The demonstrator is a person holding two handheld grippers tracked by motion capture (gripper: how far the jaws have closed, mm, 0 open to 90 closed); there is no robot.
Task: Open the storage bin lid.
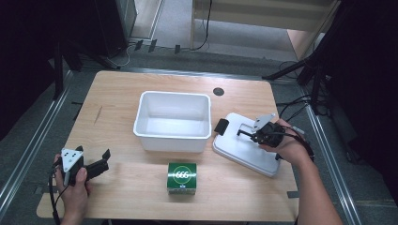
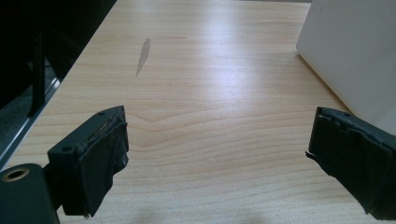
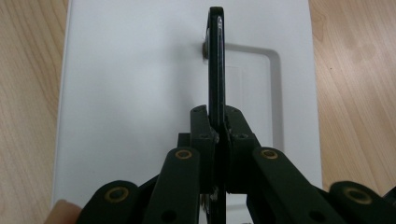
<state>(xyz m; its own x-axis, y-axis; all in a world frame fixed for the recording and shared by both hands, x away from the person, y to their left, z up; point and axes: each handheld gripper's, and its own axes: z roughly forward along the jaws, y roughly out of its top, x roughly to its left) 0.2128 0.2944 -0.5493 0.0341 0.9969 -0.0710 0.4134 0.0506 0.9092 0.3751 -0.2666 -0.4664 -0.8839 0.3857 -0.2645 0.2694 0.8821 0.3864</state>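
We look down on a light wooden surface with rounded corners [image 1: 117, 93], set mid-frame, with a small round black grommet [image 1: 218, 91] near its far edge. Around it we see grey carpeted floor [image 1: 37, 136], crossed at the left and right by pale metal floor rails [image 1: 28, 154]. Black cables [image 1: 202, 28] trail over the floor at the top of the frame, beside a pale wooden cabinet or shelf [image 1: 263, 14] in the upper right. Dark stands and black curtains [image 1: 28, 47] fill the upper left and right edges. Soft light falls from above, leaving a sheen on the wood.
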